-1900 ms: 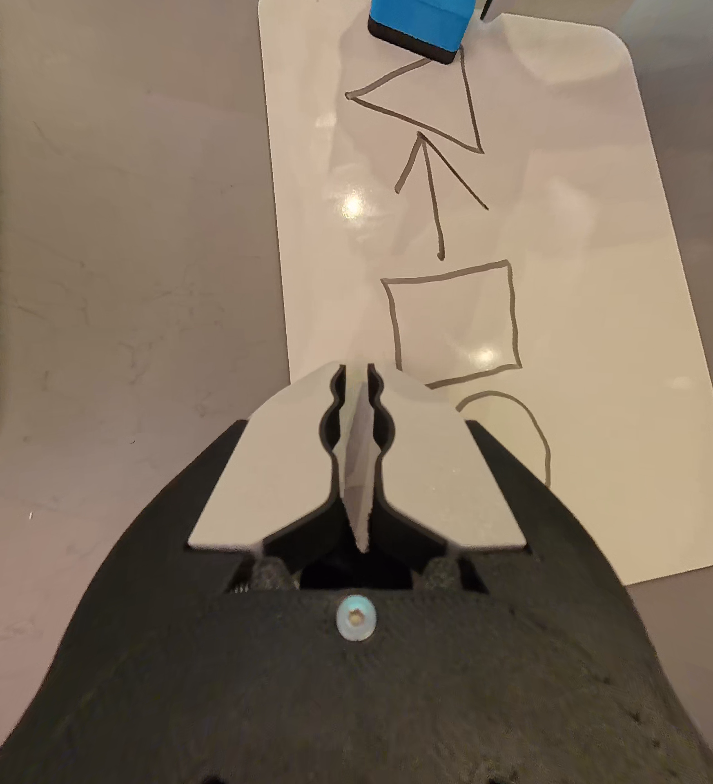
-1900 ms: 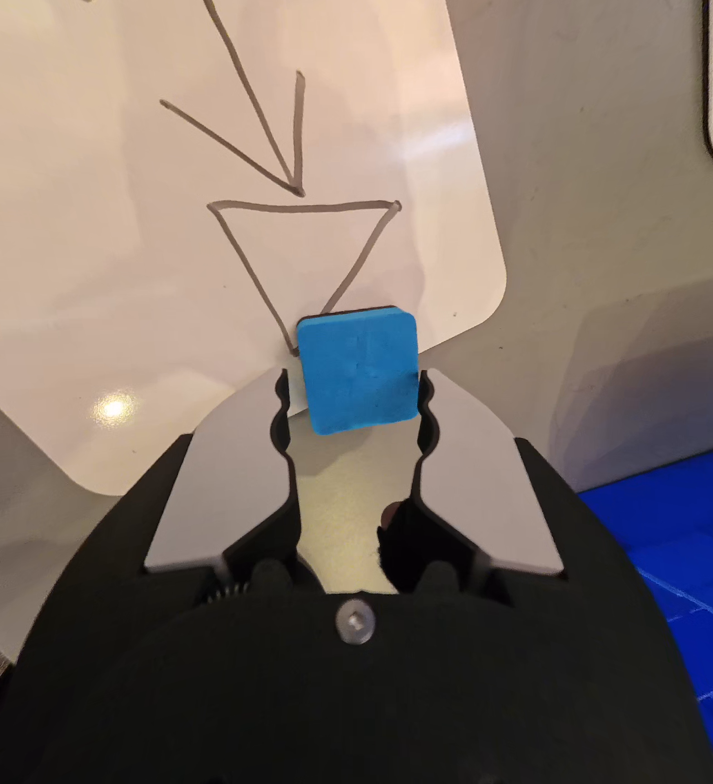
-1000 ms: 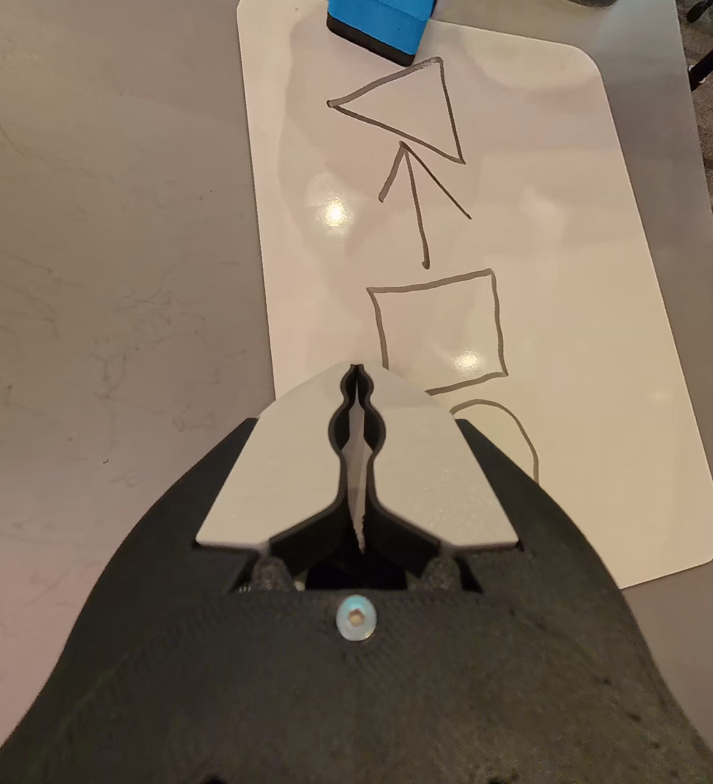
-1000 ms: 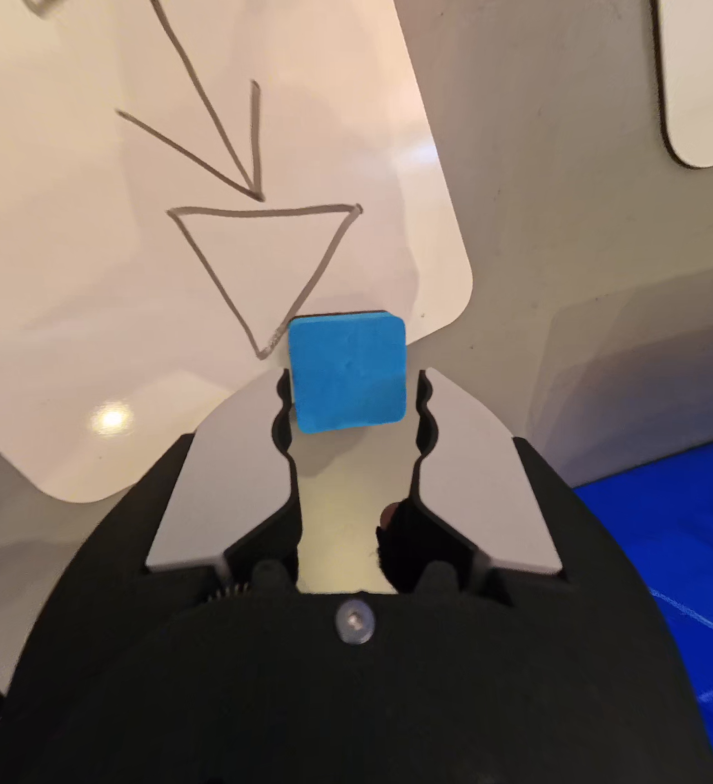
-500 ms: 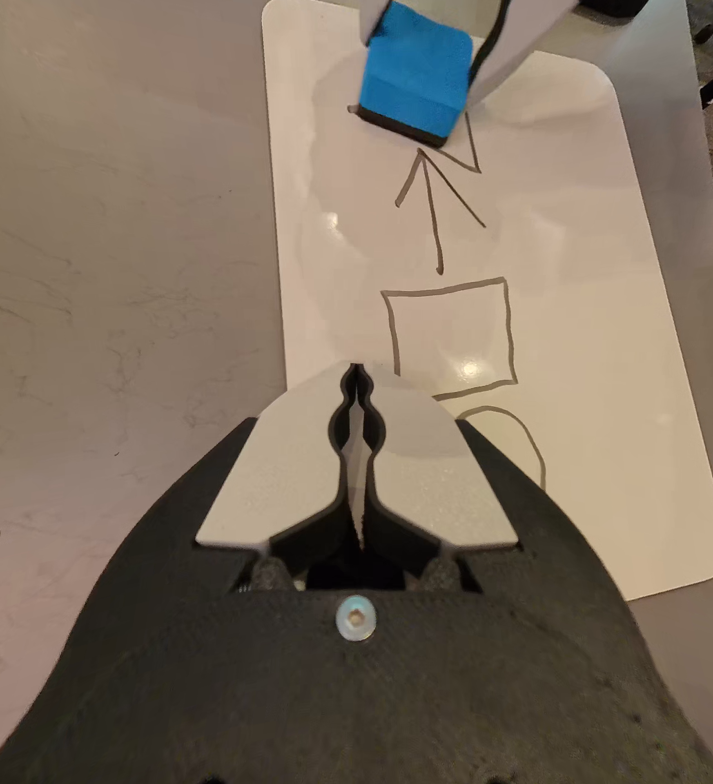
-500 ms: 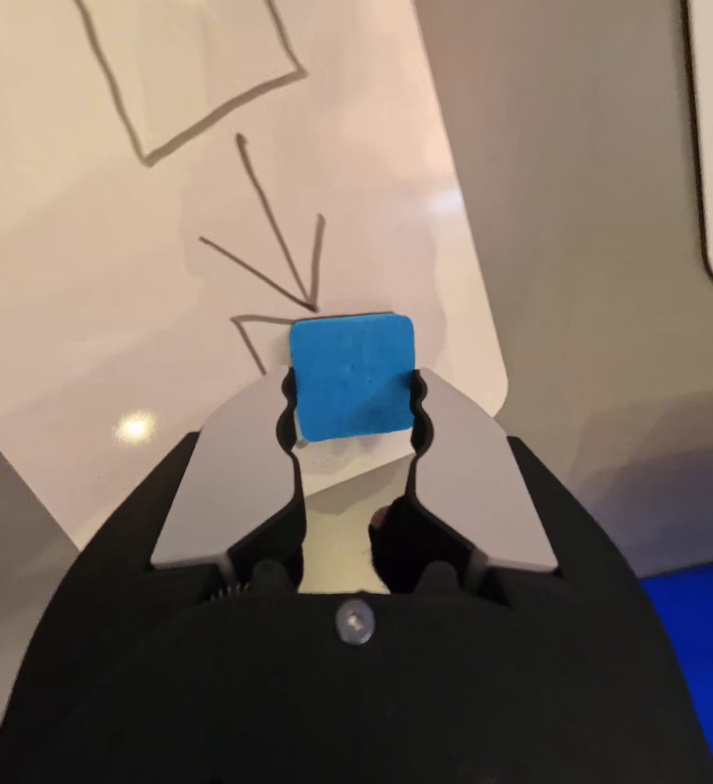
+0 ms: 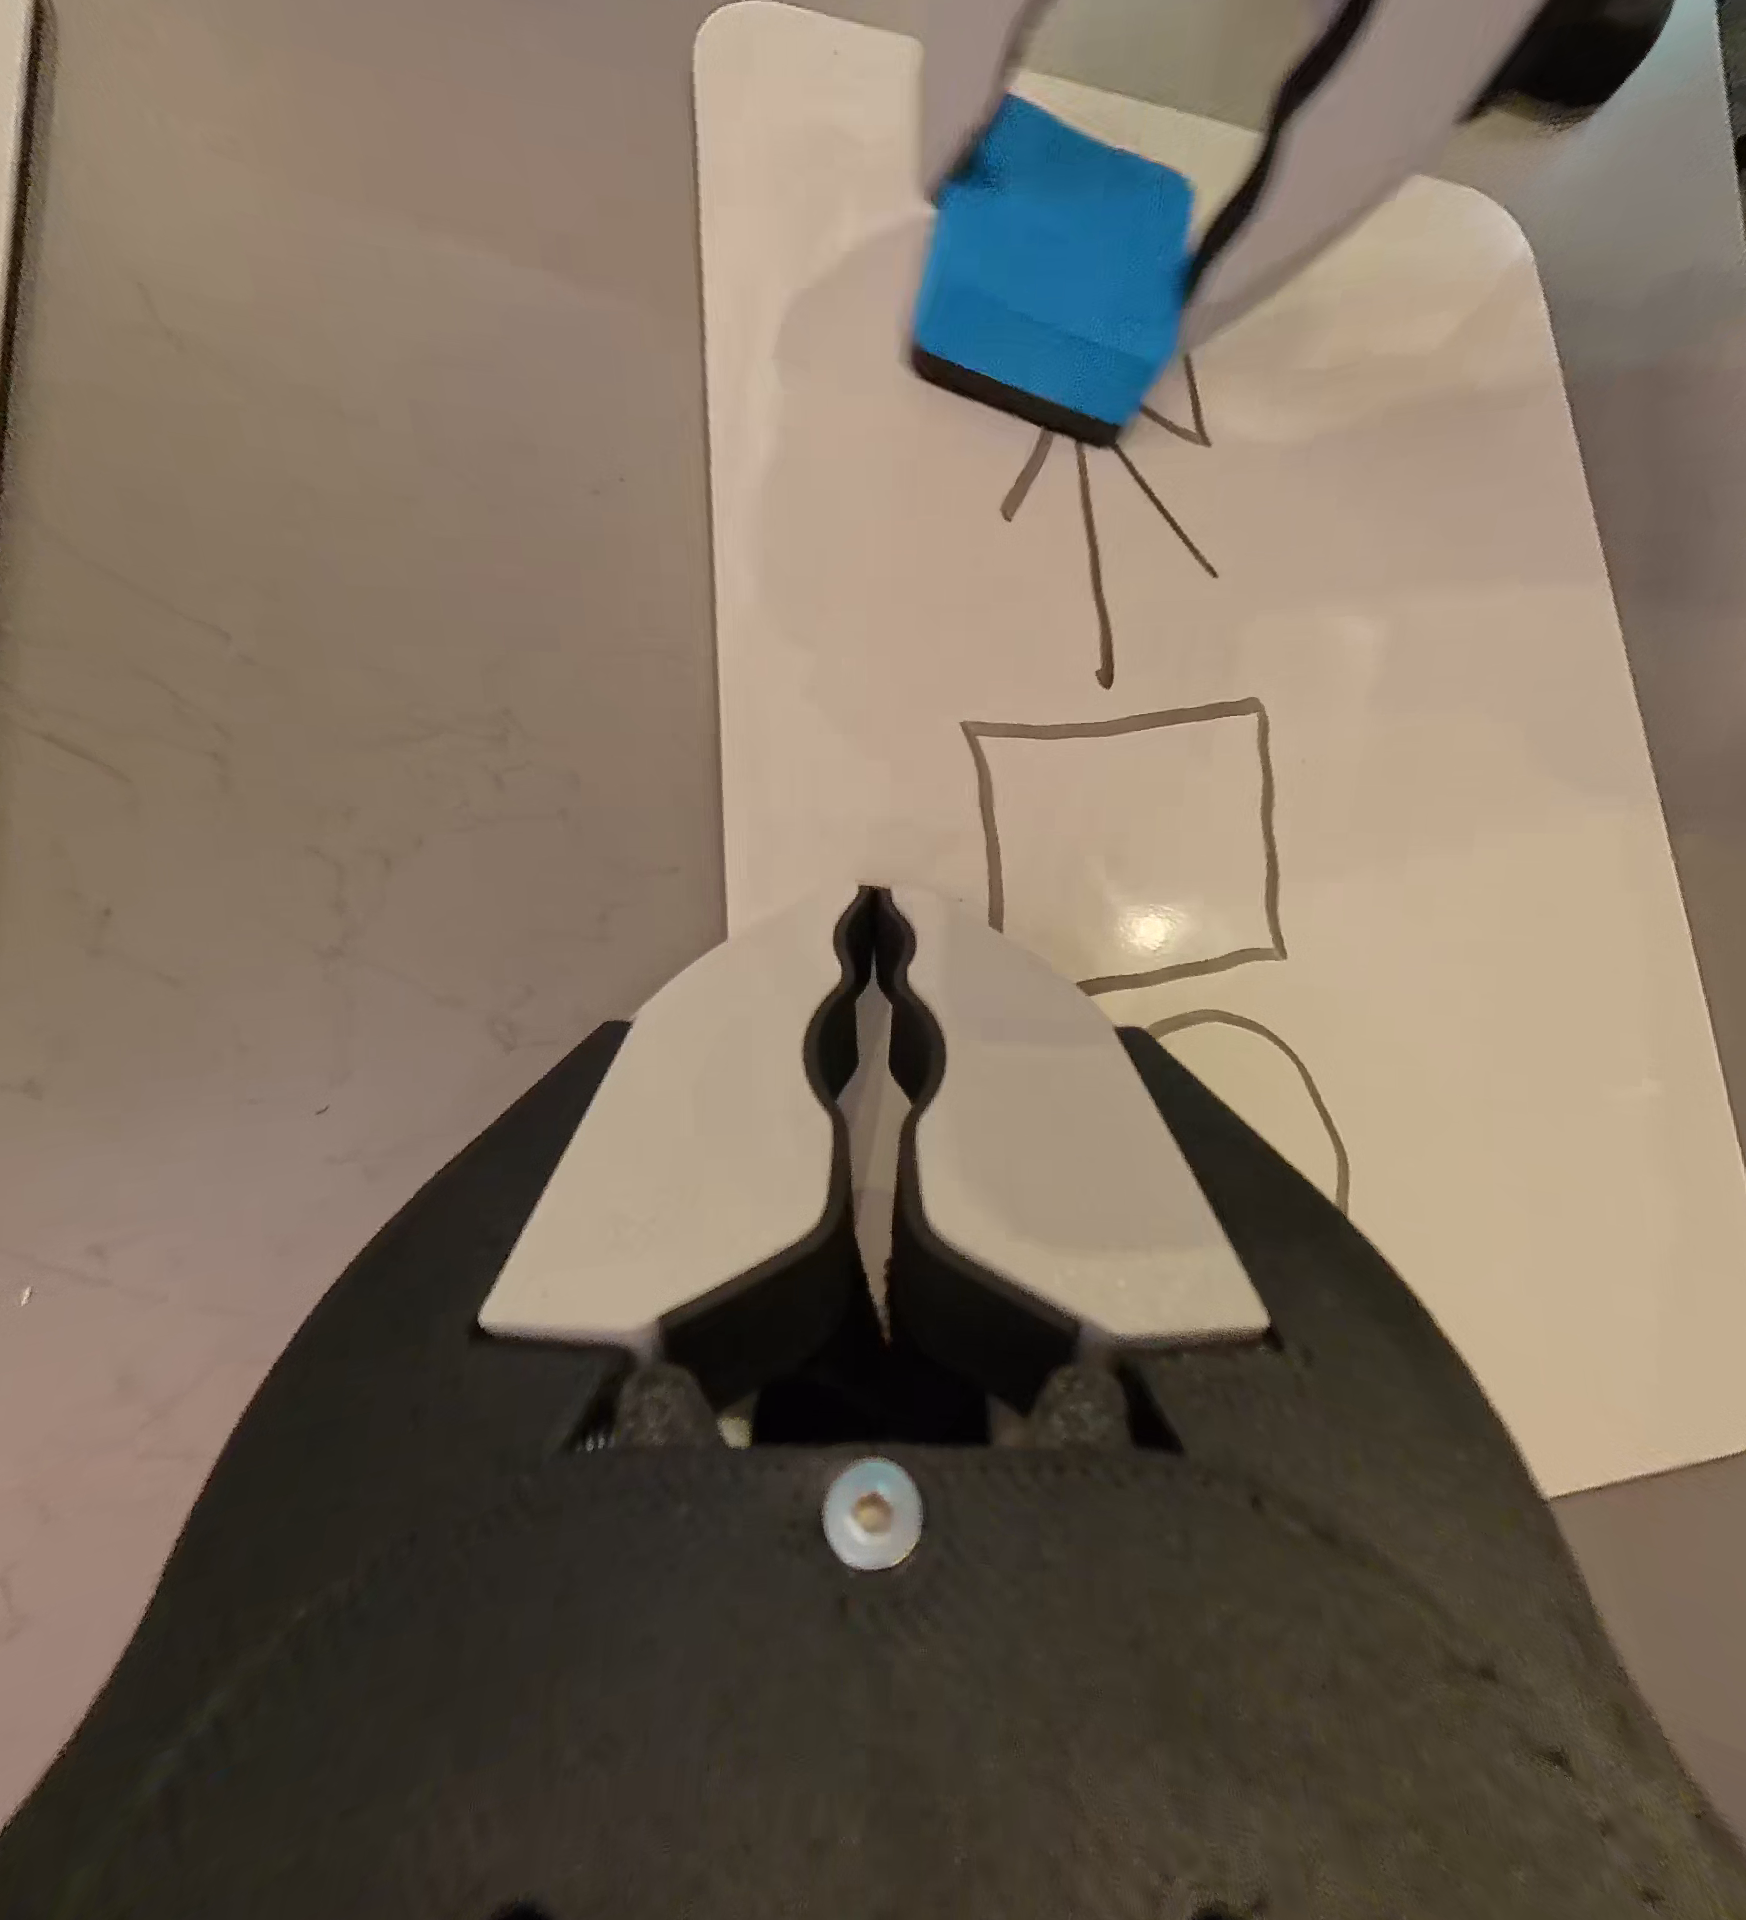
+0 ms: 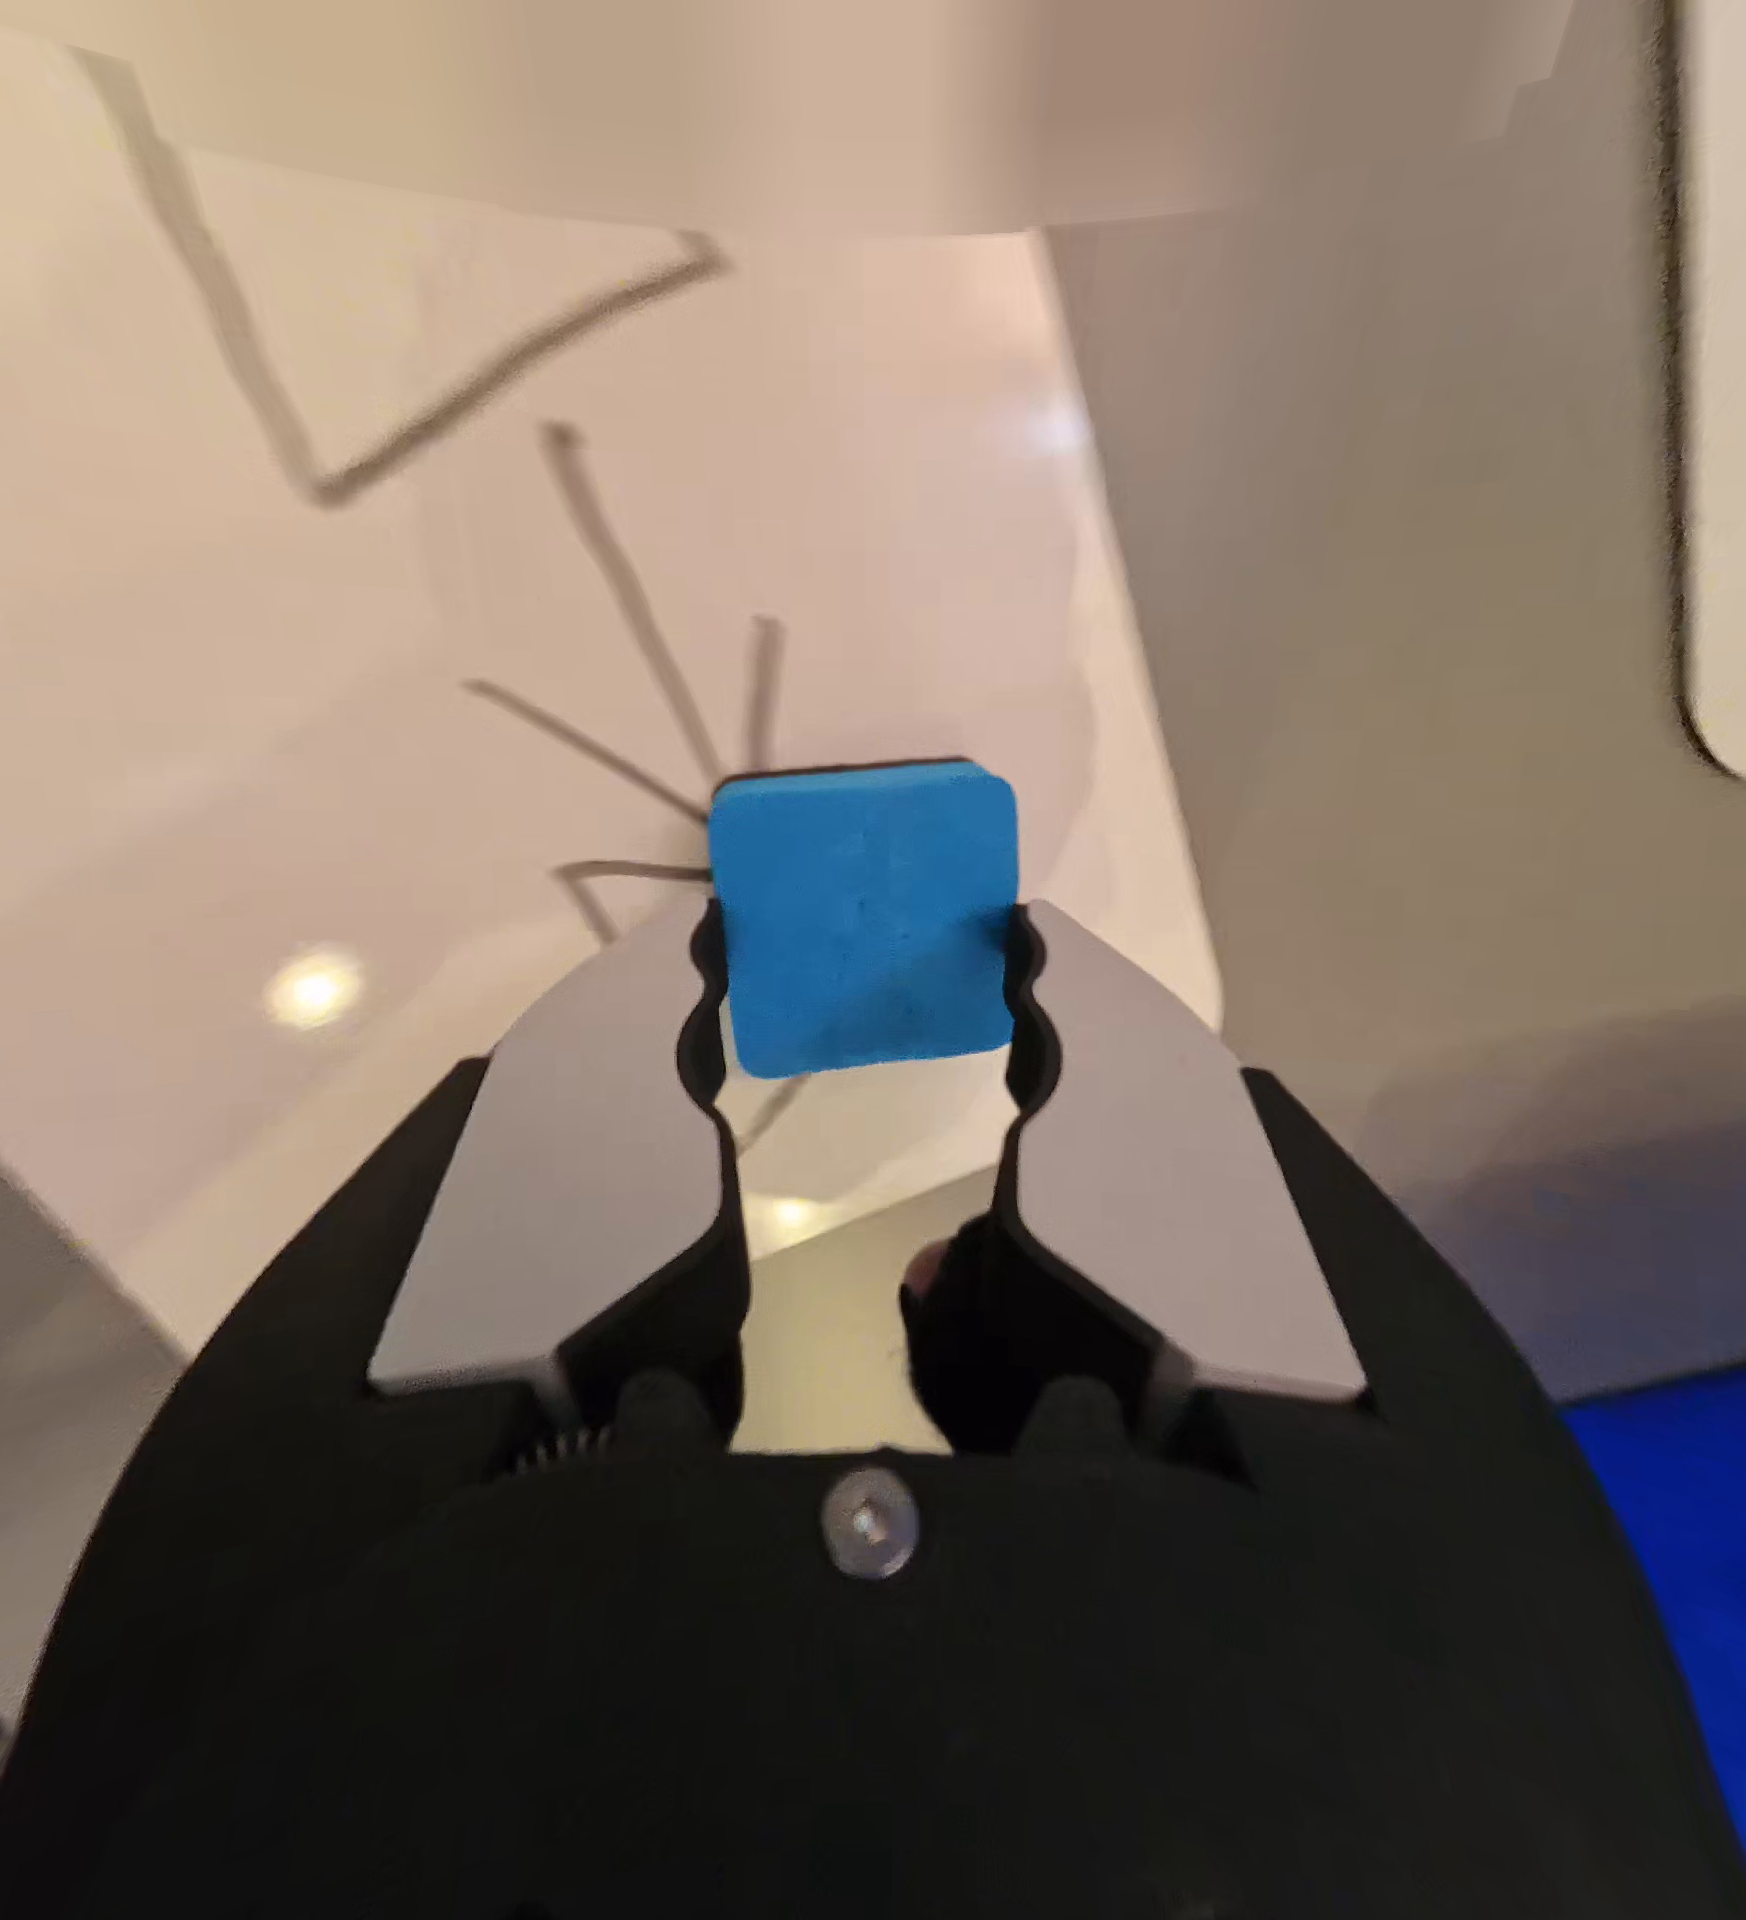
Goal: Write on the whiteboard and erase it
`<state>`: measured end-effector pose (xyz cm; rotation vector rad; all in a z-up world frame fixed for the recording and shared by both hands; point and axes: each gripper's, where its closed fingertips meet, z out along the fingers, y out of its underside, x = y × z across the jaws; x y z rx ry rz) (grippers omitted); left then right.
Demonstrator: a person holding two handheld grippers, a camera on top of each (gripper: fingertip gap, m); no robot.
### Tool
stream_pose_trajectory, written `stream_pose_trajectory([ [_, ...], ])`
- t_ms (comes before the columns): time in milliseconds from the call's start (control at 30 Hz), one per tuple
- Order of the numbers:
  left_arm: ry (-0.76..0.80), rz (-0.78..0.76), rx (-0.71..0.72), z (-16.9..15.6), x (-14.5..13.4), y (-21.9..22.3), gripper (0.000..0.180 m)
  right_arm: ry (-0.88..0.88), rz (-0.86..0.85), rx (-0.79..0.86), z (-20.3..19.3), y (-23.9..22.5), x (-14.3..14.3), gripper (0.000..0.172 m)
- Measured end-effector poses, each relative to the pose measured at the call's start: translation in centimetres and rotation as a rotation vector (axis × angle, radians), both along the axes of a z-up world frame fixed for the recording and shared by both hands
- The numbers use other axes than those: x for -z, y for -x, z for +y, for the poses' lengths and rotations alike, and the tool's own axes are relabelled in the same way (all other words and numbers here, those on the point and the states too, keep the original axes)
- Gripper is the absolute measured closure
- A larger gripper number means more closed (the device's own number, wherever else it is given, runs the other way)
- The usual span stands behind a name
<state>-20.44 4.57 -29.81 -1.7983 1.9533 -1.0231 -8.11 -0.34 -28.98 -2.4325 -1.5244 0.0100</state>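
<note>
Pinching a square blue foam eraser with a black felt base (image 8: 864,930) between its pale fingers (image 8: 588,1060), the right gripper (image 8: 861,977) presses that eraser flat against the white rounded-corner whiteboard (image 7: 1471,831), which lies on the grey marbled tabletop (image 7: 329,623). The eraser covers most of a hand-drawn triangle (image 7: 1186,410), with only a corner showing beside it. Below it on the board sit a drawn arrow (image 7: 1097,561), a drawn square (image 7: 1123,842) and part of a drawn circle (image 7: 1284,1081). The left gripper (image 7: 874,904) hovers over the whiteboard's near left edge, fingers pressed together with nothing between them.
</note>
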Motion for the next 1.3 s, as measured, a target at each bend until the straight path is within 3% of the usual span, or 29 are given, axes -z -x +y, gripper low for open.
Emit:
stream_pose_trajectory([
  [67,-0.009,-0.002,-0.004,0.1,0.0,0.0,0.180,0.050,-0.036,-0.061,-1.8,-0.5,0.0,0.119],
  [167,-0.016,-0.001,-0.008,0.2,0.0,-0.1,0.180,0.019,-0.064,0.053,-0.2,-2.6,0.0,0.119],
  [267,-0.013,-0.002,-0.005,0.2,0.0,-0.1,0.180,-0.018,-0.008,-0.016,-0.5,0.1,0.0,0.119],
  [767,-0.016,-0.002,-0.021,0.4,0.0,-0.2,0.180,-0.009,-0.001,-0.048,-2.0,1.3,0.0,0.119],
  [933,-0.012,-0.002,-0.020,0.4,0.0,-0.2,0.180,0.023,-0.033,0.003,-2.6,-1.3,0.0,0.119],
  [1067,-0.013,-0.002,-0.021,0.4,0.0,-0.2,0.180,0.000,0.001,-0.045,-2.9,0.8,0.0,0.119],
  [1200,-0.011,-0.002,-0.023,0.5,0.0,-0.2,0.180,0.040,-0.085,0.020,-3.5,-2.7,0.0,0.119],
  [1300,-0.006,-0.001,-0.022,0.5,0.0,-0.2,0.180,0.003,-0.038,-0.013,-2.8,0.0,0.0,0.119],
])
